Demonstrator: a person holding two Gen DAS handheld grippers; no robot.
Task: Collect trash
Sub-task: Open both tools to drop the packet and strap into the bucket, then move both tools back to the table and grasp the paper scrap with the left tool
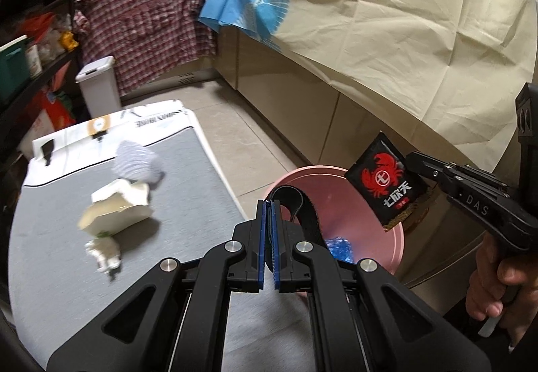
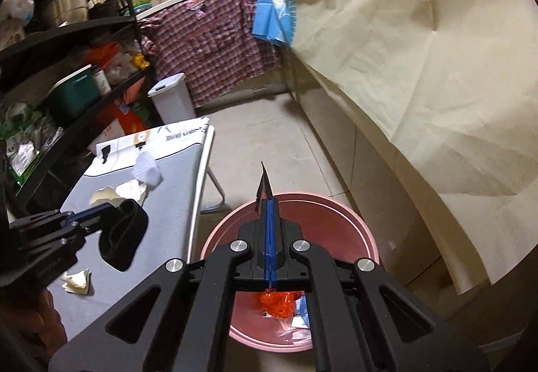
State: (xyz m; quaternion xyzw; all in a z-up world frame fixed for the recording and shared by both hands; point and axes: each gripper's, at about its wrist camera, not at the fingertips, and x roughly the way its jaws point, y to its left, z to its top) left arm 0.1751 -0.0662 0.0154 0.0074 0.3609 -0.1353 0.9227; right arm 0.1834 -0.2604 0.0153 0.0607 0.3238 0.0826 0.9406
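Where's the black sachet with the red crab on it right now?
The black foil sachet with a red crab is pinched in the right hand-held gripper, hanging over the round pink plastic basin beside the grey table.

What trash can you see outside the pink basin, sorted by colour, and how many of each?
Black: 2 (looped strap, crab-print sachet)
White: 2 (ribbed paper cup, crumpled tissue)
Cream: 1 (torn carton)
Total: 5
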